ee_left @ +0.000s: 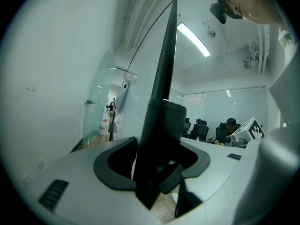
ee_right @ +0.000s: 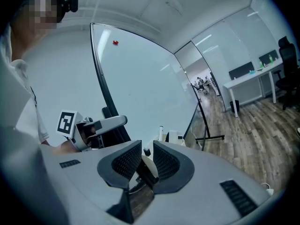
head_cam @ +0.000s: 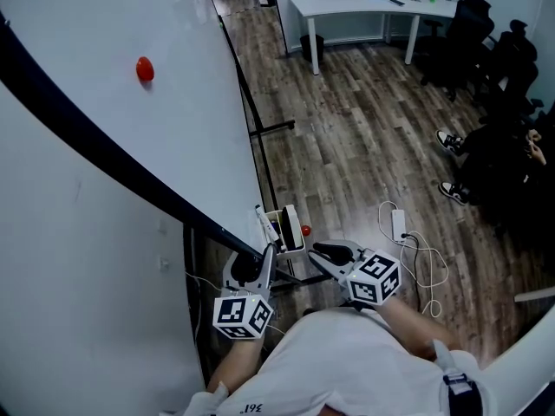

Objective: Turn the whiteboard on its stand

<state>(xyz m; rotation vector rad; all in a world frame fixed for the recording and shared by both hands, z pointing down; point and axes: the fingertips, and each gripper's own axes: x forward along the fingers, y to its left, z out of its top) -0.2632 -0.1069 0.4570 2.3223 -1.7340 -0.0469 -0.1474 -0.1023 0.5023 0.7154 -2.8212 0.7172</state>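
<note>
The big whiteboard [head_cam: 104, 146] fills the left of the head view, tilted, with a red magnet [head_cam: 145, 69] on it. Its black frame edge [head_cam: 173, 206] runs down to my left gripper [head_cam: 264, 254]. In the left gripper view that black frame [ee_left: 161, 125] stands upright between the pads, and my left gripper [ee_left: 157, 165] is shut on it. My right gripper [head_cam: 316, 251] hovers just right of the board's pen tray [head_cam: 290, 228]. In the right gripper view its jaws [ee_right: 146, 161] stand slightly apart and hold nothing, facing the whiteboard [ee_right: 150, 78].
The stand's foot bar [head_cam: 273, 128] lies on the wooden floor. A power strip with cables [head_cam: 399, 225] is near my right side. Farther off are a white desk [head_cam: 373, 7], a bin [head_cam: 312, 48], office chairs [head_cam: 460, 42] and a seated person's shoes [head_cam: 451, 141].
</note>
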